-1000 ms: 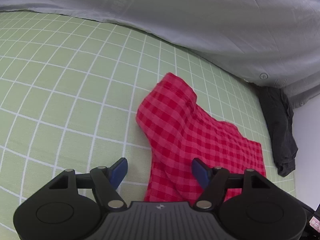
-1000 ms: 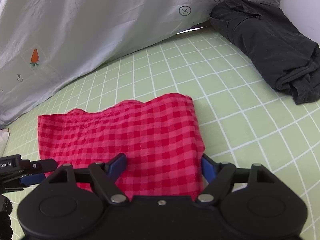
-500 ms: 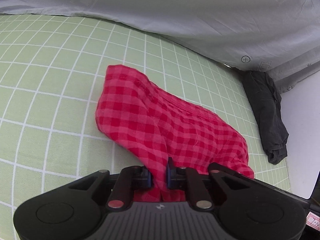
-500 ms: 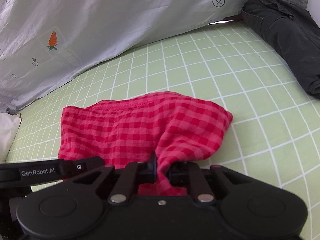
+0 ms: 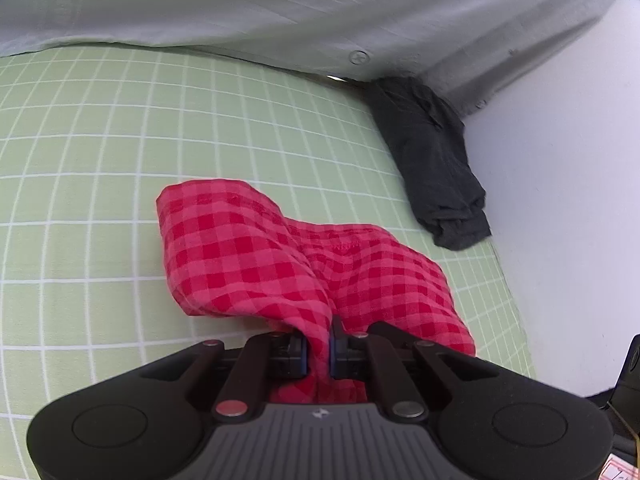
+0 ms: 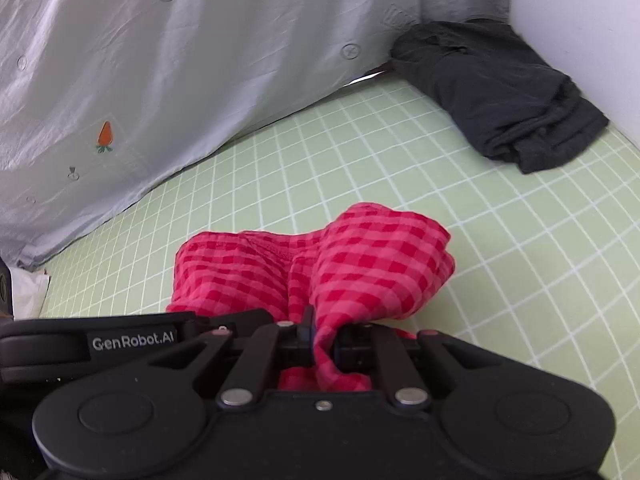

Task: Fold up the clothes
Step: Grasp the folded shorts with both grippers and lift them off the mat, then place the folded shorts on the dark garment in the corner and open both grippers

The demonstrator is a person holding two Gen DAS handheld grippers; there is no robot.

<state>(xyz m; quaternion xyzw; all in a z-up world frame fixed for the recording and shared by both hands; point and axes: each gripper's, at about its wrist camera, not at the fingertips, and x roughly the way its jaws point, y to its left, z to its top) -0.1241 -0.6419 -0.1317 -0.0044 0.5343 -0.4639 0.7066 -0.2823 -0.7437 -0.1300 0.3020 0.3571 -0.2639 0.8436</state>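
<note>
the left gripper (image 5: 319, 350) and right gripper (image 6: 323, 344) each pinch a bunched edge of the red cloth (image 5: 256, 256), low centre of both views on the green sheet (image 5: 100, 160). judged risk: thin bunched grips may slip, or uneven lifting skews the fold.

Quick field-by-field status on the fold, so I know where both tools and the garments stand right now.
surface: green gridded mat
garment in work: red checked cloth, bunched, near edge lifted
left tool: shut on red checked cloth
right tool: shut on red checked cloth
other garment: dark grey garment, apart at the mat's far right corner
backdrop: pale grey sheet with carrot print
</note>
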